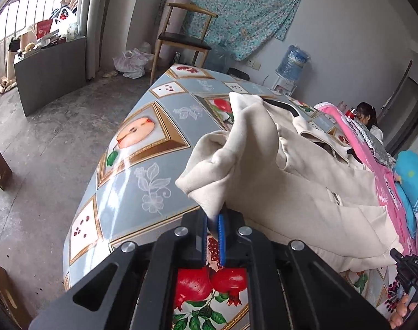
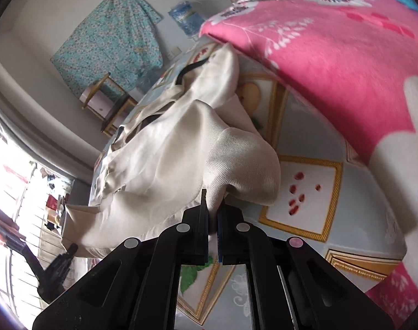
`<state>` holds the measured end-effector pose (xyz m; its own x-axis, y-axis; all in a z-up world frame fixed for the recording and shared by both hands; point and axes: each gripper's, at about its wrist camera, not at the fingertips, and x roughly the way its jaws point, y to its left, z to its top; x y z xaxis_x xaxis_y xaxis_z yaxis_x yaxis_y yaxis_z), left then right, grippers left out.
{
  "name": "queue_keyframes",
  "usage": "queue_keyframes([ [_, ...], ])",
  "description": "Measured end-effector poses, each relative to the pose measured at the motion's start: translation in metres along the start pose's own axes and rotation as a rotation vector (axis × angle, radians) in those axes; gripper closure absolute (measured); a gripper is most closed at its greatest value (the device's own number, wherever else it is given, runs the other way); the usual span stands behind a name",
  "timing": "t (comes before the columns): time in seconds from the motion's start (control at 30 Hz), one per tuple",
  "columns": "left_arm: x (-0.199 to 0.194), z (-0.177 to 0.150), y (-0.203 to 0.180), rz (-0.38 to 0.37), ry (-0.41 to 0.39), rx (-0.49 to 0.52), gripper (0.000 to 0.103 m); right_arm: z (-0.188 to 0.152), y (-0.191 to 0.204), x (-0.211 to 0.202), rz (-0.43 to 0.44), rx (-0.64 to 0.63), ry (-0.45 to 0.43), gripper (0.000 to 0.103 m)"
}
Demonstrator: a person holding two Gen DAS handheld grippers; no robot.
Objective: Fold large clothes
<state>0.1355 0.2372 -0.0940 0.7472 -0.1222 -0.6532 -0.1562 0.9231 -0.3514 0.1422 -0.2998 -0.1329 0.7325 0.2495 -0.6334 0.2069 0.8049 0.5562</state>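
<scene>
A cream jacket [image 1: 299,181] with a zip and a black cord lies bunched on a table covered by a fruit-patterned cloth [image 1: 143,170]. My left gripper [image 1: 213,220] is shut on a ribbed cuff or hem of the jacket, lifted a little off the table. In the right wrist view the same cream jacket [image 2: 181,143] is heaped in front. My right gripper [image 2: 213,206] is shut on a fold of its ribbed edge. The other gripper [image 2: 55,269] shows at the lower left of that view, and in the left wrist view the right one [image 1: 409,272] shows at the lower right.
A pink blanket [image 2: 332,63] and a blue pillow [image 1: 412,170] lie along the table's right side. A wooden chair [image 1: 181,38] stands beyond the table's far end. A person [image 1: 368,118] sits at the far right. A water dispenser [image 1: 291,63] stands by the wall.
</scene>
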Motion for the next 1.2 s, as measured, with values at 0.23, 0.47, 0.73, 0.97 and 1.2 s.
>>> queue_keyframes([
  [0.23, -0.015, -0.001, -0.017, -0.075, -0.018, 0.031, 0.097, 0.016, -0.022, -0.006, 0.024, 0.046, -0.025, 0.099],
  [0.47, -0.017, -0.026, -0.024, -0.089, 0.073, -0.013, 0.097, 0.035, -0.042, -0.010, 0.022, 0.033, -0.026, 0.099],
  [0.73, -0.022, -0.033, 0.012, -0.048, 0.131, -0.106, 0.069, 0.029, -0.033, -0.024, -0.059, -0.120, 0.038, 0.062],
  [0.97, -0.054, -0.019, 0.022, 0.000, 0.048, -0.051, 0.042, 0.015, 0.005, -0.069, -0.194, -0.328, -0.074, 0.021],
  [1.2, -0.030, 0.000, -0.022, 0.043, 0.082, 0.130, 0.030, 0.007, 0.062, -0.037, -0.102, -0.465, -0.035, 0.018],
])
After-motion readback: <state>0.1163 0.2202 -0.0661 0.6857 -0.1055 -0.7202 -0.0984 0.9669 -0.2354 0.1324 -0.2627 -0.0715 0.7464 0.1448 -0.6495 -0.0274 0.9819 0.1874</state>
